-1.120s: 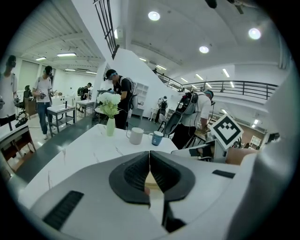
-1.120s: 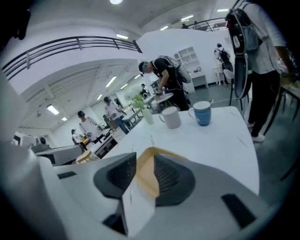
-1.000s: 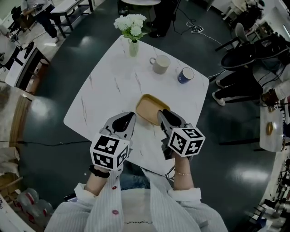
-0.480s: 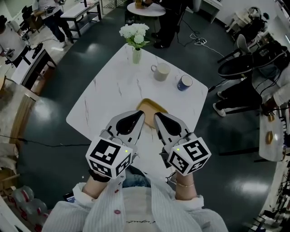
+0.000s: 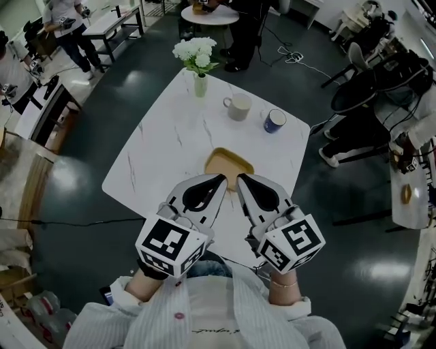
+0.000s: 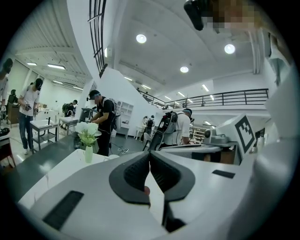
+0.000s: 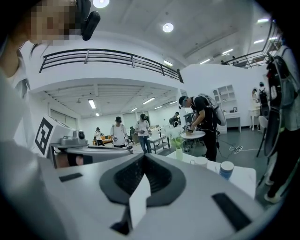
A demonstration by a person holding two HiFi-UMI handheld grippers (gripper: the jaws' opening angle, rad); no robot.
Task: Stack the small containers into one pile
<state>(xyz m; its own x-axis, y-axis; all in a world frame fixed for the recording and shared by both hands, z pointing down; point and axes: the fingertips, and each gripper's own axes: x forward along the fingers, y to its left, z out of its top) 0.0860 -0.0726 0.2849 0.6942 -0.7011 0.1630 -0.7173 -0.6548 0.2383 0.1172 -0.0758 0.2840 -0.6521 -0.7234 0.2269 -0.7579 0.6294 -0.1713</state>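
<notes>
A shallow tan container [image 5: 228,163] lies on the white marble table [image 5: 170,136], near its front edge. Both grippers hang side by side in the air above that edge, in front of the container and apart from it. My left gripper [image 5: 223,178] is shut with nothing between its pads [image 6: 150,153]. The jaws of my right gripper [image 5: 240,178] have just been closing and now stand shut and empty [image 7: 144,157]. A beige mug [image 5: 238,107] and a blue mug [image 5: 274,120] stand at the table's far side.
A vase of white flowers [image 5: 199,83] stands at the far corner of the table. A dark chair [image 5: 361,92] sits off to the right. People stand at other tables [image 5: 211,12] beyond, and dark floor surrounds the table.
Both grippers have risen from the table toward the camera. The right one came off the tan container and its jaws closed. The container stays where it was.
</notes>
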